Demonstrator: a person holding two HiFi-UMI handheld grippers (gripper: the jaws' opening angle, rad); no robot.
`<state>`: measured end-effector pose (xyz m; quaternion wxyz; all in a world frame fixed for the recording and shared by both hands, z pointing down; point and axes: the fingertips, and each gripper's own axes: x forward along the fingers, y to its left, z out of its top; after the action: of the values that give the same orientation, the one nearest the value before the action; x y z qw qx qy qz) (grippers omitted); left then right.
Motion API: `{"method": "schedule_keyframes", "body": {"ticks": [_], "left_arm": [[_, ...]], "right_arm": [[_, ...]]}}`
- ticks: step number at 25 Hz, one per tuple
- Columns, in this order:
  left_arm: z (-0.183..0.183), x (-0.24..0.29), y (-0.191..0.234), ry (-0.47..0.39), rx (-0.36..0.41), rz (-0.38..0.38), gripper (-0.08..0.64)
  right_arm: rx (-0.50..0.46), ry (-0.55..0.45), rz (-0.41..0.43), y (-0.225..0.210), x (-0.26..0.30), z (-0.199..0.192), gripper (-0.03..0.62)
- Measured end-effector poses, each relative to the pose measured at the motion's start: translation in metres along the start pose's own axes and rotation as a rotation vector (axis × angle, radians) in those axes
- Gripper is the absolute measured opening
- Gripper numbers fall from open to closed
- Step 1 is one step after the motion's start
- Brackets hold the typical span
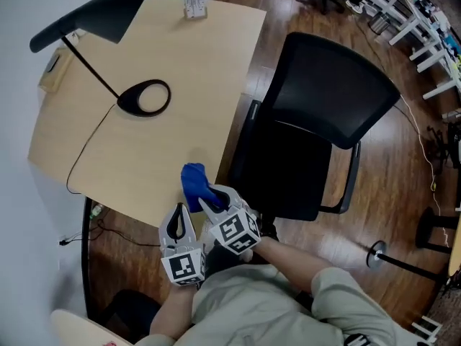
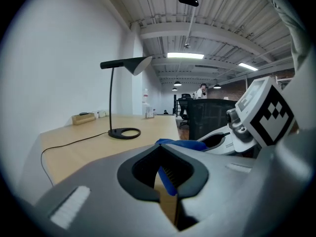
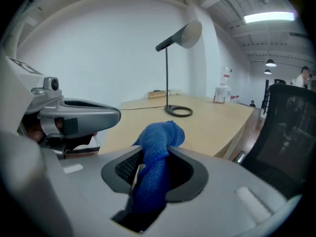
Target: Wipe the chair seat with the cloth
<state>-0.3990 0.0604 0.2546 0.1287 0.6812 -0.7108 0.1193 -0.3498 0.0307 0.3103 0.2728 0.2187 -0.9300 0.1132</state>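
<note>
My right gripper (image 1: 207, 197) is shut on a blue cloth (image 1: 192, 180), and holds it over the wooden desk's (image 1: 180, 63) near edge, just left of the black office chair. The right gripper view shows the cloth (image 3: 157, 154) bunched between the jaws and sticking up past them. The chair seat (image 1: 284, 171) lies to the right, bare and dark, under its mesh backrest (image 1: 331, 92). My left gripper (image 1: 179, 209) sits close beside the right one on its left, jaws drawn together with nothing in them. In the left gripper view, the cloth (image 2: 180, 144) shows just beyond my left gripper's (image 2: 165, 181) tips.
A black desk lamp stands with its ring base (image 1: 144, 97) mid-desk, its cord trailing to the left edge. A small white item (image 1: 194, 4) sits at the far edge. Wooden floor, a chair armrest (image 1: 351, 179) and white furniture (image 1: 425, 42) lie to the right.
</note>
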Motion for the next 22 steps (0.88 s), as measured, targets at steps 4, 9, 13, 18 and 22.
{"method": "schedule_keyframes", "body": {"ticks": [4,9,13,18,22], "left_arm": [[0.014,0.02,-0.055,-0.007,0.037,-0.089,0.005],[0.022,0.048,-0.136,0.007,0.07,-0.202,0.005],[0.019,0.067,-0.202,0.024,0.106,-0.285,0.005],[0.008,0.095,-0.266,0.041,0.13,-0.315,0.005],[-0.012,0.122,-0.295,0.094,0.154,-0.298,0.005]], "right_arm": [[0.05,-0.026,-0.104,-0.052,-0.043,-0.007,0.11],[0.118,-0.033,-0.22,-0.121,-0.1,-0.037,0.11],[0.166,-0.031,-0.289,-0.174,-0.14,-0.067,0.109],[0.227,-0.029,-0.314,-0.228,-0.164,-0.099,0.109],[0.245,-0.024,-0.289,-0.261,-0.16,-0.115,0.109]]}}
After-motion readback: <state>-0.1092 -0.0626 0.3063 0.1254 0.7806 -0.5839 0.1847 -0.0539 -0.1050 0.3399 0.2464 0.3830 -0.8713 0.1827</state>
